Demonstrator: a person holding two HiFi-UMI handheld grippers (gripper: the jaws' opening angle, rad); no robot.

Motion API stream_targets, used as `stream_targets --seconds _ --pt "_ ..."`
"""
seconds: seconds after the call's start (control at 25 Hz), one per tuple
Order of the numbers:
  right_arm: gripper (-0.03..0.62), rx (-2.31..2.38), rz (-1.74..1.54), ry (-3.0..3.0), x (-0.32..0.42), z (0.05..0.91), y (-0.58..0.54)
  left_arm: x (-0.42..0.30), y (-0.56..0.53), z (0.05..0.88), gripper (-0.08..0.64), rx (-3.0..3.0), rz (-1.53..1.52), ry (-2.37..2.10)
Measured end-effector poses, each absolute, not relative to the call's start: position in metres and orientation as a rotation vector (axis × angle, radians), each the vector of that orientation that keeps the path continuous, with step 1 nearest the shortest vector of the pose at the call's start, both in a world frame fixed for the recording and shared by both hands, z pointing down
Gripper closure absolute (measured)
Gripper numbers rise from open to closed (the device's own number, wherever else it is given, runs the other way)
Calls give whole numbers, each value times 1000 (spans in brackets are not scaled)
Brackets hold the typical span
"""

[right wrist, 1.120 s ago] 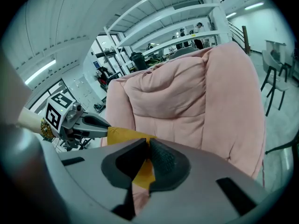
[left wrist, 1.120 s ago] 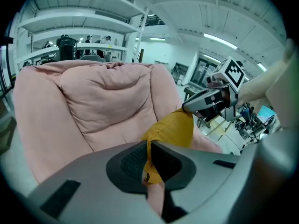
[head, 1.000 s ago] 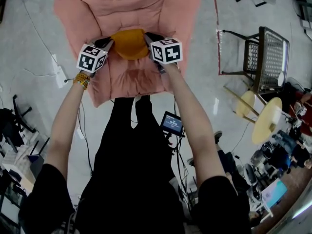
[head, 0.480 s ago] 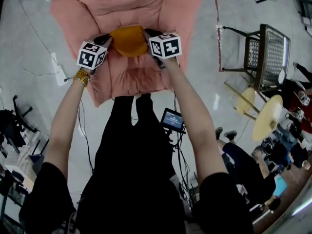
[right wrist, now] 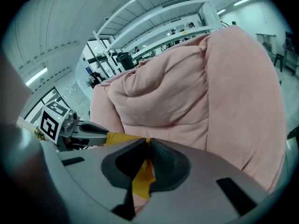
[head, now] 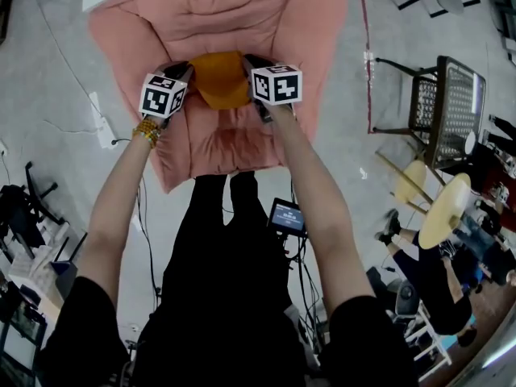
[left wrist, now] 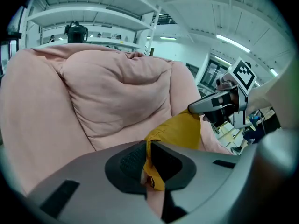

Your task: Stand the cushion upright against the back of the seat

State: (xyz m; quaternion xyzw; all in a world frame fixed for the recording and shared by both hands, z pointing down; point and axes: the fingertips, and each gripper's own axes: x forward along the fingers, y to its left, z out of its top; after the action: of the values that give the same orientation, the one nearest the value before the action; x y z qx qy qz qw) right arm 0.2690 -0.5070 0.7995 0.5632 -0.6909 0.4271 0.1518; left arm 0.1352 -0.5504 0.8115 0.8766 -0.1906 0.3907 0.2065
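Observation:
A mustard-yellow cushion (head: pixel 219 77) hangs between my two grippers over the seat of a pink padded armchair (head: pixel 218 14). My left gripper (head: pixel 182 71) is shut on the cushion's left edge, and yellow fabric (left wrist: pixel 177 132) is pinched between its pads. On the right edge, my right gripper (head: pixel 251 64) is shut too, with a fold of the cushion (right wrist: pixel 142 176) caught in its jaws. The chair's puffy backrest (left wrist: pixel 117 92) rises right behind the cushion. Each gripper view shows the other gripper across the cushion.
A metal mesh chair (head: pixel 439 103) and a round wooden table (head: pixel 442 208) stand to the right. Cables and a small screen (head: pixel 288 216) lie on the grey floor by the person's legs. Other people sit at the lower right. Shelving stands behind the armchair (right wrist: pixel 154 17).
Both grippers have carried the cushion a little lower and further in toward the chair's backrest. Their hold on it has not changed.

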Motion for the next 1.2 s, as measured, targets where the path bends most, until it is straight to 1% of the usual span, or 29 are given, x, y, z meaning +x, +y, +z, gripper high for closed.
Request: stream_targets --seconds 0.4,0.8,0.84,1.0,1.2 --pt "557 1737 1251 -1906 285 833 -547 150 -594 844 523 2359 1010 -627" --pt "554 1783 1180 -1922 278 837 -563 135 -610 851 512 2341 936 -687" --pt "547 1788 1164 -1924 279 835 -562 133 -610 848 509 2348 927 -692" --pt "474 1828 1143 -1924 291 828 -553 124 -603 844 509 2349 925 -716" --pt "468 1867 1141 -1946 301 807 -532 113 -577 840 509 2336 931 -727"
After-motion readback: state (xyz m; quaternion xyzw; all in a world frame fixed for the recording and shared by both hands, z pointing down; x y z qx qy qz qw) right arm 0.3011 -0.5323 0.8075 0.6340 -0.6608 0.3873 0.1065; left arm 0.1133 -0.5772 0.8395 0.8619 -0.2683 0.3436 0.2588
